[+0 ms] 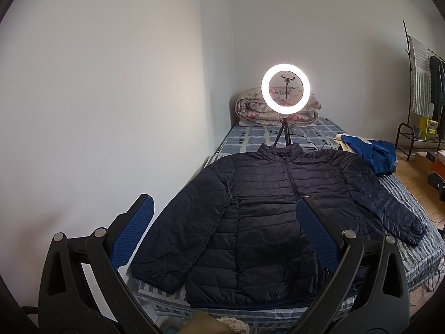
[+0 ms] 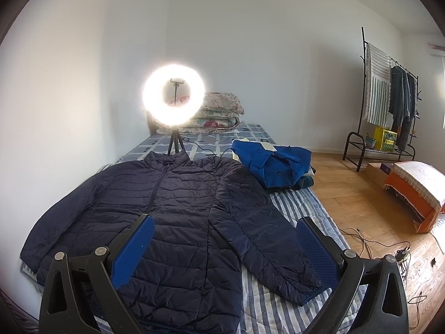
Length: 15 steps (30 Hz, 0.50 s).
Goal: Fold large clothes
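- Navy quilted puffer jacket lies flat and face-up on the bed with the blue striped and checked sheet, zipped shut, collar toward the ring light on its tripod, both sleeves angled out from the body.
- Both of my tools hover above the hem end: my left gripper and my right gripper each have their blue-padded jaws spread wide, holding nothing.
- I judge the jacket light, soft and puffy, with a slick shell that may slide between pads and spring back from a fold. A sleeve cuff or shoulder seam looks like the surest hold, where the fabric bunches thin.
- My left view shows the sleeve beside the white wall whole, down to its cuff.
- My right view shows the other sleeve's cuff near the bed edge, the crumpled bright blue garment by the shoulder, and cables on the wooden floor.
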Motion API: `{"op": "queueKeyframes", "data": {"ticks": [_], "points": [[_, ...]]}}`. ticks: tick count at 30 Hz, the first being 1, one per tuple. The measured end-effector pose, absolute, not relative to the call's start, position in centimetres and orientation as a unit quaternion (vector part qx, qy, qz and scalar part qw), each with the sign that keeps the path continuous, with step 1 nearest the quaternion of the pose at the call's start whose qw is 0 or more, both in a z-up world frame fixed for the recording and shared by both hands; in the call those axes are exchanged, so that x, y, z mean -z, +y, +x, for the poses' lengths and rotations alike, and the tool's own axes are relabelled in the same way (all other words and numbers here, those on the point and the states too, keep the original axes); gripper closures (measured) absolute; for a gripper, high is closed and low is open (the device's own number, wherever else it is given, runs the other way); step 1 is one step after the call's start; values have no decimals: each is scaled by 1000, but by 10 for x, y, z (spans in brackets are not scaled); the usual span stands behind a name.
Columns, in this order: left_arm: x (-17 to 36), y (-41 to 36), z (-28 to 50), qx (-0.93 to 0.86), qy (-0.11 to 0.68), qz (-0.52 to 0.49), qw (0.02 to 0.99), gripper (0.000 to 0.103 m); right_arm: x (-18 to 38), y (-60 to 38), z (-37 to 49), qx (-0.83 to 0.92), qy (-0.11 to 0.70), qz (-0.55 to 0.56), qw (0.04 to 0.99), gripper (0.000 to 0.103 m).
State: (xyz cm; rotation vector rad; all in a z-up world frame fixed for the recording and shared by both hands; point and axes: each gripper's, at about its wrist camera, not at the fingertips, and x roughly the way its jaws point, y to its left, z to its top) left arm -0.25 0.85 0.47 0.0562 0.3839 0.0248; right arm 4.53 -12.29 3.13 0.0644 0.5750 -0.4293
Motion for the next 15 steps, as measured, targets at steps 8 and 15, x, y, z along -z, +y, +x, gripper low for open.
{"op": "queueKeyframes", "data": {"ticks": [8,15], "points": [[1,18,0,-26,194,34,980,0,-29,-111,58,199,283,26,938,0],[6,37,-6,-42,191,26,980,0,-26,-93,81,165,294,14,941,0]]}}
